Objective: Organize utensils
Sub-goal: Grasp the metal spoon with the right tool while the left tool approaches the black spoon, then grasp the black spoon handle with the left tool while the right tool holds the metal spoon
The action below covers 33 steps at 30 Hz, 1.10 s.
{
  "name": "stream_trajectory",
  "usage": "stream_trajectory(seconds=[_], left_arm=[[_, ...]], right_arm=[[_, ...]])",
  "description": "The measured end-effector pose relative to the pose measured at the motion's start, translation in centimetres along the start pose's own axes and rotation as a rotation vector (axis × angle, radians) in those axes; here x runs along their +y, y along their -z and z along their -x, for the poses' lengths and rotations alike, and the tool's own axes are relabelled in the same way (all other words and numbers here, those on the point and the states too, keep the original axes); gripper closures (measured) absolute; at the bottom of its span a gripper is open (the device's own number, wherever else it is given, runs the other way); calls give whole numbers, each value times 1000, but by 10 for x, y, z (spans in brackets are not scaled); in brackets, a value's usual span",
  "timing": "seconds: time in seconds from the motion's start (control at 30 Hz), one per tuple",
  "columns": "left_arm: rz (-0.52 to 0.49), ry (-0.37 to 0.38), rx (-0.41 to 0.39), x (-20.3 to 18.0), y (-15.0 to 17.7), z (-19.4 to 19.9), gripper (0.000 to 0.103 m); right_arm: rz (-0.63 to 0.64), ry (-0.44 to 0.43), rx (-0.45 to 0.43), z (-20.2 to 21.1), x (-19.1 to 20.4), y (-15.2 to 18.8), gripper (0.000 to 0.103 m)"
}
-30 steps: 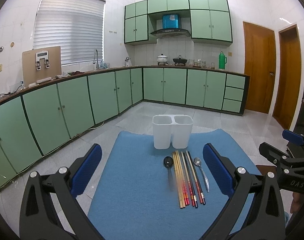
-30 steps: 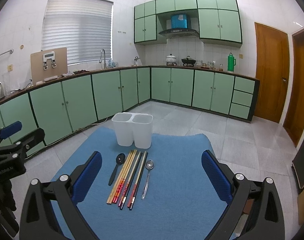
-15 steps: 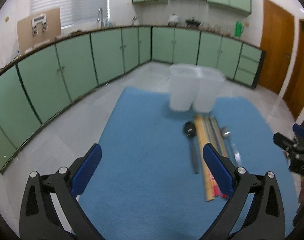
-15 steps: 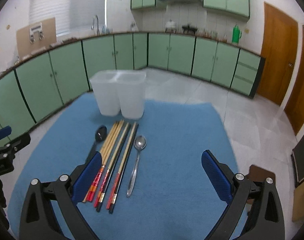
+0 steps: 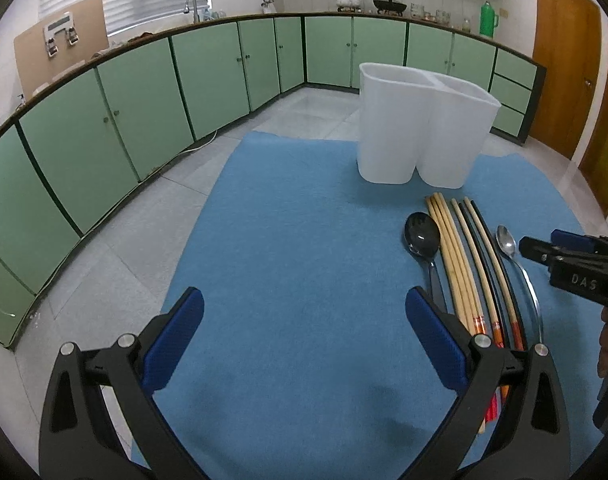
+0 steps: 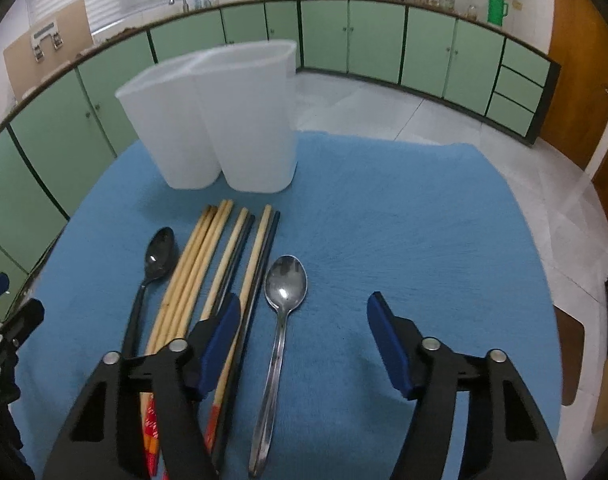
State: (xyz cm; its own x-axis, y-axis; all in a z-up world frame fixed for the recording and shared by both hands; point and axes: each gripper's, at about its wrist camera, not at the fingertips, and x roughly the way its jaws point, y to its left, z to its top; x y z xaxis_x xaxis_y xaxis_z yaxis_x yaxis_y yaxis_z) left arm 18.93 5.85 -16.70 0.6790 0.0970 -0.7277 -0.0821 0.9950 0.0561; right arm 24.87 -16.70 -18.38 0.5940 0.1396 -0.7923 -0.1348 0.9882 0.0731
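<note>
A white two-compartment holder [image 5: 420,124] [image 6: 215,120] stands at the back of the blue mat [image 5: 304,240] [image 6: 404,220]. In front of it lie a black spoon [image 5: 424,244] [image 6: 153,272], several chopsticks [image 5: 468,260] [image 6: 219,272] and a silver spoon [image 5: 516,264] [image 6: 281,320], side by side. My left gripper [image 5: 304,336] is open and empty over the mat, left of the utensils. My right gripper [image 6: 304,340] is open, low over the silver spoon's handle, its left finger over the chopsticks.
Green floor cabinets [image 5: 143,100] run round the room behind the mat, with a tiled floor [image 5: 123,240] between. A wooden door [image 5: 564,60] is at the right. The right gripper shows at the right edge of the left wrist view [image 5: 572,268].
Both grippers have moved forward and down toward the mat. The right gripper now straddles the silver spoon's handle; the utensils and holder have not moved.
</note>
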Motion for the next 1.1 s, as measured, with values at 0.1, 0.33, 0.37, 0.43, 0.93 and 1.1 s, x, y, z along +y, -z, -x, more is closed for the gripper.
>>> stream_trajectory(seconds=[0.1, 0.33, 0.37, 0.43, 0.93, 1.1], left_arm=[[-1, 7, 7, -8, -3, -10, 7], [-11, 28, 14, -21, -12, -23, 7], [-12, 31, 16, -22, -13, -25, 7], [-13, 37, 22, -24, -16, -28, 7], [-92, 96, 83, -69, -24, -68, 7], [-99, 67, 129, -71, -18, -86, 6]], right_arm=[[1, -5, 19, -8, -1, -2, 45], [-14, -51, 64, -21, -1, -5, 70], [-12, -51, 58, -23, -1, -7, 71], [4, -45, 53, -22, -1, -7, 76], [8, -16, 52, -13, -20, -3, 87], [-11, -25, 46, -16, -18, -4, 87]])
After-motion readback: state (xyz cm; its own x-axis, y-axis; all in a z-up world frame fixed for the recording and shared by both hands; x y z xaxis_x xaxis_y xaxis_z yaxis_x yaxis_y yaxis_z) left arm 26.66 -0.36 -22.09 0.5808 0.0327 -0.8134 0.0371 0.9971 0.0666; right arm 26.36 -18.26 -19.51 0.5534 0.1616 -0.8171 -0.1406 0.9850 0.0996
